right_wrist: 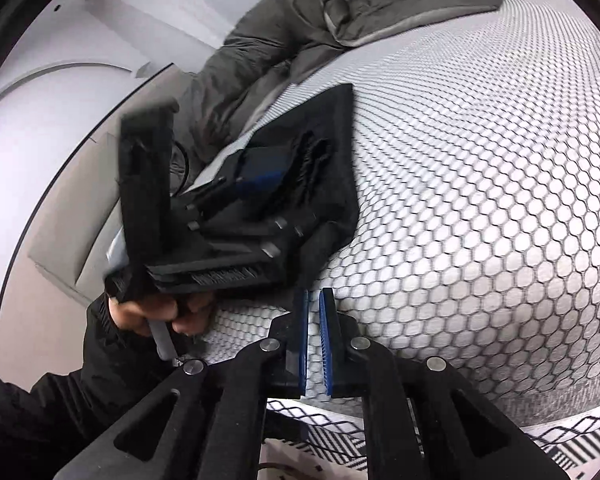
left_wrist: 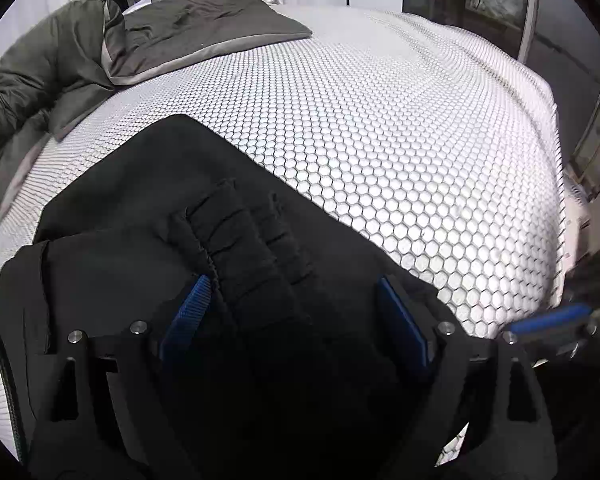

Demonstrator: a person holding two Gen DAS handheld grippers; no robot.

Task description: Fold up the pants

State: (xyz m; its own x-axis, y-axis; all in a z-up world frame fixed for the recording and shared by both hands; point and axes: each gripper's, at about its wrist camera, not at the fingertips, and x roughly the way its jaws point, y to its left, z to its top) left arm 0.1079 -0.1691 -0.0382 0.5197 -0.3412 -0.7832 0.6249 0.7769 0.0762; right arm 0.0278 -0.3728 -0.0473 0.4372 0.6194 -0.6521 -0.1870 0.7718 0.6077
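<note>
Right now the black pants point(left_wrist: 148, 208) sit folded into a compact bundle at the near left corner of the bed point(left_wrist: 380, 128), on the white cover with the honeycomb print, and the left gripper point(left_wrist: 296, 312) is right down on top of them. Its blue pads point(left_wrist: 190, 308) stand wide apart, one on each side of the gathered elastic waistband point(left_wrist: 236, 232), with nothing pinched between them, so it looks poised over the cloth, not gripping it. Over in the right wrist view, the right gripper point(right_wrist: 313, 336) hovers off the near right edge of the bundle, its two pads drawn almost together with only a thin slit between and nothing in them; bare cover shows through that gap. Handling-wise, this looks like soft, thick, fleecy fabric: light, floppy, no stiffness at all, and not slippery, so ribbed pads should bite well. The catch is the layering, because a shallow pinch would likely lift only the top ply and spoil the fold. The waistband is the firmest, bulkiest part and the safest place to take hold; otherwise a folded edge, taken deep enough to catch every layer. A grey duvet point(left_wrist: 40, 80) lies heaped at the far left, well apart from the work.
</note>
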